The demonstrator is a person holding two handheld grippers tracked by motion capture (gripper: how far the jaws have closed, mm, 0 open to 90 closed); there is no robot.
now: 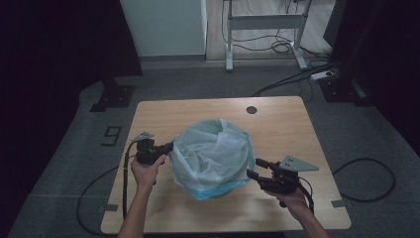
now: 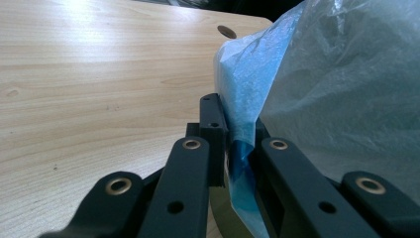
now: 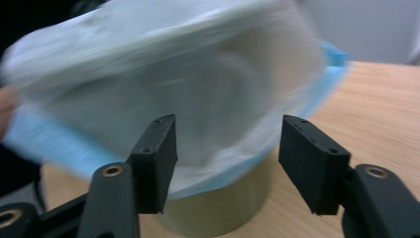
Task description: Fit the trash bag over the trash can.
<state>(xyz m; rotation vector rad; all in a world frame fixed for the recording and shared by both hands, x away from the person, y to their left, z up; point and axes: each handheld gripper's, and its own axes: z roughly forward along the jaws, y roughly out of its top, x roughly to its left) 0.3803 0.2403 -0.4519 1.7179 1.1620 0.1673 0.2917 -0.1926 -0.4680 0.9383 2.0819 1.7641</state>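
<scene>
**Bag over bin, left jaws clamped on the film, right jaws parted**

One bin [image 3: 223,210] stands upright near the middle of the table [image 1: 277,124], its long axis vertical and its mouth facing up. One translucent blue bag [image 1: 213,153] is draped over it; the bag's opening points upward and the film hangs down around the outside of the rim, with a blue hem showing low on the near side. In the right gripper view the bin's pale wall shows below the hanging film.

The left gripper [image 2: 233,153] is at the bag's left side, its jaws clenched on a fold of the blue film, as the left gripper view shows. The right gripper [image 1: 253,168] sits just beside the bag's right lower edge; its jaws stand apart with nothing pinched between them, the bag lying beyond the tips. That view is blurred.

Bare tabletop lies on all sides of the bin: broad strips to the far side and right, a narrower strip toward the near edge. A round cable hole [image 1: 251,109] sits near the far edge, well apart from the bag.

Count: one bin, one bag, two grippers, two hands.
</scene>
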